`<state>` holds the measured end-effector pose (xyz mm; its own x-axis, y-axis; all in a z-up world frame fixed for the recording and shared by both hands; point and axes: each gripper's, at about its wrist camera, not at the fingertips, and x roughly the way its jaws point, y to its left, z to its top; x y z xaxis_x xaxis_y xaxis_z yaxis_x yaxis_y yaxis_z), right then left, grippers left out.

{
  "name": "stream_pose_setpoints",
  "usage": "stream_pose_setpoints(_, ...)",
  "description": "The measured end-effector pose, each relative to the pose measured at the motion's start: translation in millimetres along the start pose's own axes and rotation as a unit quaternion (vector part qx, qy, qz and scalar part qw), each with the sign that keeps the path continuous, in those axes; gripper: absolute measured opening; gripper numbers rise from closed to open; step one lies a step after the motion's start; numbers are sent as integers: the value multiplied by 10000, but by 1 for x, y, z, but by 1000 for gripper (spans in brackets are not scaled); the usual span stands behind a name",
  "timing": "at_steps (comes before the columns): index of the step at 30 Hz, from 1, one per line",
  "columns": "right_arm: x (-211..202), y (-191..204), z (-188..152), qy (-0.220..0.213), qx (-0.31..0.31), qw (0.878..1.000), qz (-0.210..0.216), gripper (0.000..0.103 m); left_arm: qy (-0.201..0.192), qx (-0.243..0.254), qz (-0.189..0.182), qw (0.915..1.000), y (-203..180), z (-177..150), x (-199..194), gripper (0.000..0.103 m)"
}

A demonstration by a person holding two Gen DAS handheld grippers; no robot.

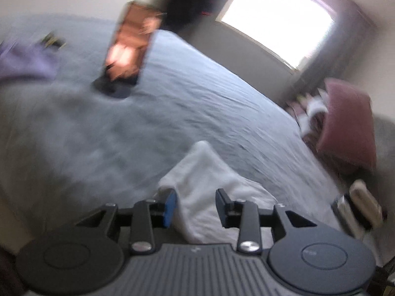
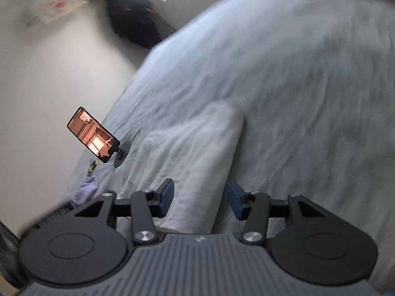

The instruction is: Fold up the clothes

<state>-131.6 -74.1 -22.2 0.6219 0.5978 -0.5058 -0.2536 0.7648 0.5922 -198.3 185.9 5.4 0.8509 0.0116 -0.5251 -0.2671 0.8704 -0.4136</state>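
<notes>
Left wrist blurred, white garment point(image 1: 209, 187) cut off

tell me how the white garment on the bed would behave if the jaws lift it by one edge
The white garment looks soft and wrinkled, so it would likely droop and unfold. It seems thin, so probably light. Its fabric surface should grip, not slip.

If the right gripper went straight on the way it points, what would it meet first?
Most likely the folded white cloth on the pale blue bedsheet: it lies directly ahead between the open jaws of the right gripper. Motion blur leaves the gripper's height above it unclear.
</notes>
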Motion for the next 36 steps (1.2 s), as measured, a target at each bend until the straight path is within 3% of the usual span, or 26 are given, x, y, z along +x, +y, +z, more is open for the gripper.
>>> stream_pose_setpoints(4, -10, 15, -3, -629, -1111, 9914, -274, 53, 298, 898, -25, 9955, -17, 20, 14, 35)
stream_pose_setpoints(7, -9, 20, -5, -904, -1628, 9815, -445, 53, 159, 1508, 94, 9884, -26, 28, 18, 35)
stream_pose_setpoints(11, 9, 18, 1, -878, -1630, 9818, -430, 53, -10, 2039, -94, 9789, -34, 29, 42, 32)
stream_pose_setpoints(13, 18, 16, 4, -835, -1709, 9807, -452, 50, -11, 2309, -153, 9729, -37, 26, 60, 15)
stream_pose_setpoints(21, 61, 29, 6, -660, -2362, 9670, -692, 47, -195, 2911, -233, 9562, -36, 20, 108, 11)
stream_pose_setpoints(23, 74, 29, 8, -595, -2447, 9648, -762, 47, -211, 2875, -201, 9573, -29, 18, 117, 11)
stream_pose_setpoints(26, 87, 24, 11, -473, -2418, 9650, -896, 41, -150, 2588, -160, 9657, -18, 19, 128, 11)
stream_pose_setpoints(32, 84, 0, 21, -456, -1769, 9798, -819, 25, 7, 1683, -442, 9847, 9, 30, 132, 12)
stream_pose_setpoints(36, 72, 0, 22, -607, -1686, 9813, -705, 30, -81, 1474, -439, 9881, 20, 38, 122, 12)
